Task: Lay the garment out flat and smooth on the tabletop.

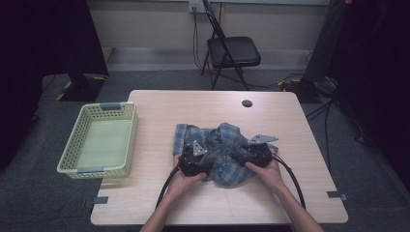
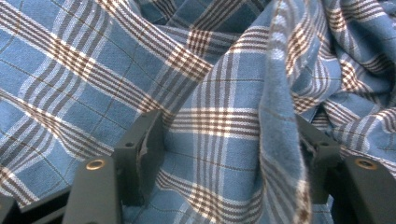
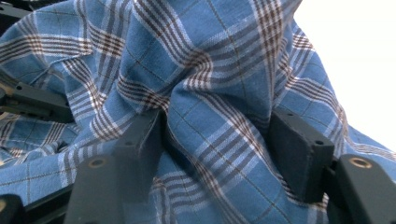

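1. The person's left hand (image 1: 186, 180) and right hand (image 1: 267, 172) came in over the near edge of the table (image 1: 159, 193), both at the near side of the shirt.
2. The left gripper (image 1: 193, 157) sat on the near left part of the shirt (image 1: 225, 145). In the left gripper view its jaws stood spread with a fold of the blue plaid shirt (image 2: 219, 140) bunched between them, cloth against both pads; whether they pinched it, I cannot tell.
3. The right gripper (image 1: 254, 152) sat on the near right part of the shirt. In the right gripper view its jaws stood apart with a raised ridge of the shirt (image 3: 215, 135) between them, cloth lying against both pads; a firm pinch could not be told.
4. The shirt lay crumpled in a heap at the middle of the table, slightly to the right.
5. A pale green basket (image 1: 72, 145) sat left of the shirt, well apart from it, hanging over the table's left edge.
6. A dark round hole (image 1: 247, 103) lay in the table beyond the shirt.
7. A black folding chair (image 1: 232, 53) stood on the floor far beyond the shirt, past the table's far edge.
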A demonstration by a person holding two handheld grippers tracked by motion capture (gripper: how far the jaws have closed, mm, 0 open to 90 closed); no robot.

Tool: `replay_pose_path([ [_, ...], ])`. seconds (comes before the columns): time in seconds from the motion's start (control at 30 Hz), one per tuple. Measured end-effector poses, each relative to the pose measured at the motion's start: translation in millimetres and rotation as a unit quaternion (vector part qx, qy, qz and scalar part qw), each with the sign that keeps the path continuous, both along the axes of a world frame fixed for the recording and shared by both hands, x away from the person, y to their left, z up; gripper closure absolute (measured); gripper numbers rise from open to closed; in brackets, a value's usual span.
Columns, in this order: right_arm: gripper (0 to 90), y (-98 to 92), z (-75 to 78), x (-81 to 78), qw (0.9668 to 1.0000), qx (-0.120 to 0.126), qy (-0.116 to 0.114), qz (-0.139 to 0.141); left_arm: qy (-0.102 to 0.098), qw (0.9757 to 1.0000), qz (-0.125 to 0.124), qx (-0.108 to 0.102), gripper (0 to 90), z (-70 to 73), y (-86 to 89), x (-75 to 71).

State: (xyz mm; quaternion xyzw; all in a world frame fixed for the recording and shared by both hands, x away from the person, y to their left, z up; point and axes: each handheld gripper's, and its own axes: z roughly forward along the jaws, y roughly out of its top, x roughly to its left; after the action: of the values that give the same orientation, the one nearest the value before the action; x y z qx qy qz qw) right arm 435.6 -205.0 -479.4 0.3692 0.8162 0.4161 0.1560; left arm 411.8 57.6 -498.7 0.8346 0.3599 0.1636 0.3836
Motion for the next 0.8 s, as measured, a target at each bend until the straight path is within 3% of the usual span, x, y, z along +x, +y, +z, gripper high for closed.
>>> replay_pose_path([
  [0.2, 36.6, 0.0, -1.8, -14.7, 0.9999, -0.012, 0.002, 0.01, -0.001, 0.9999, -0.012, -0.002, 35.4, -0.6, 2.6, -10.0],
  [0.53, 36.6, -2.7, -4.4, -42.5, 0.9997, -0.013, 0.0, 0.022, 0.002, 0.9995, -0.031, 0.003, 35.9, 0.5, 3.9, -34.9],
  [0.8, 36.6, -3.8, -4.6, -67.1, 0.9996, -0.022, -0.004, 0.018, 0.007, 0.9988, -0.048, 0.004, 35.9, 1.4, 3.1, -49.6],
])
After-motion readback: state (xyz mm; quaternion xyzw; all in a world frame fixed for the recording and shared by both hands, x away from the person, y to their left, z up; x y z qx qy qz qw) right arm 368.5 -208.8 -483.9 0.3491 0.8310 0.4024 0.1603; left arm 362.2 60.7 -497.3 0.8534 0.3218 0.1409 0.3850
